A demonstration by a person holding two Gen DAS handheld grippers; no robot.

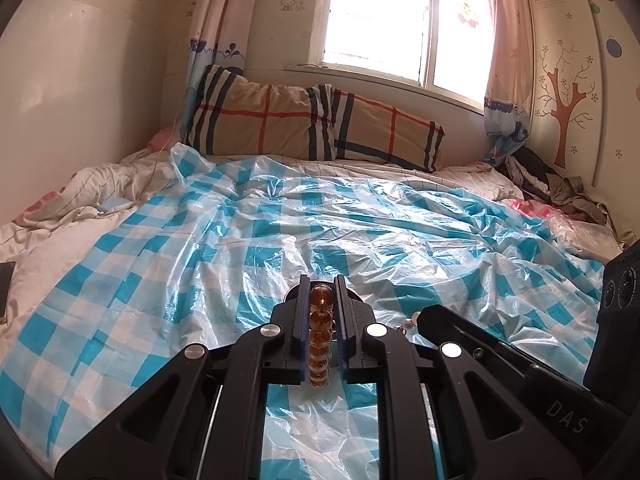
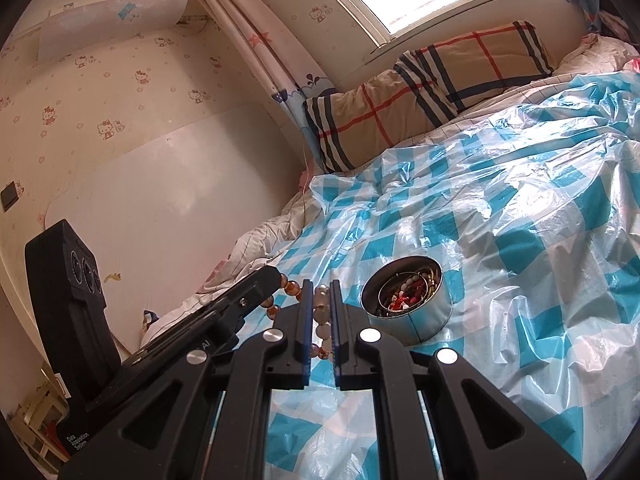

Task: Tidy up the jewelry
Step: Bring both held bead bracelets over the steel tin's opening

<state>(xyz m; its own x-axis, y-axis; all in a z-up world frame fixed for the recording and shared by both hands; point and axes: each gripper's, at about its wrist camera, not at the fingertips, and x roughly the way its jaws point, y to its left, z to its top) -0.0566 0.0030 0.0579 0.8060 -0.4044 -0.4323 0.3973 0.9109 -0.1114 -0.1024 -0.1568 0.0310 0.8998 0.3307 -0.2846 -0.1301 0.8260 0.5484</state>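
Observation:
In the left wrist view my left gripper [image 1: 322, 285] is shut on a string of amber beads [image 1: 320, 322], which runs in a line between its jaws. My right gripper [image 2: 320, 286] is shut on pale, cloudy beads [image 2: 322, 314]. Amber beads [image 2: 291, 286] hang between it and the left gripper [image 2: 272, 278], which reaches in from the left. I cannot tell whether both sets belong to one bracelet. A round metal tin [image 2: 416, 322] full of mixed jewelry sits on the blue checked plastic sheet [image 2: 520, 248], just right of my right gripper. The right gripper [image 1: 428, 317] shows low right in the left wrist view.
The plastic sheet [image 1: 240, 240] covers a bed. A plaid pillow [image 1: 280, 120] lies along the headboard wall under the window [image 1: 400, 20]. A pile of clothes [image 1: 560, 192] sits at the far right corner. A dark flat device [image 1: 6, 288] lies at the left edge.

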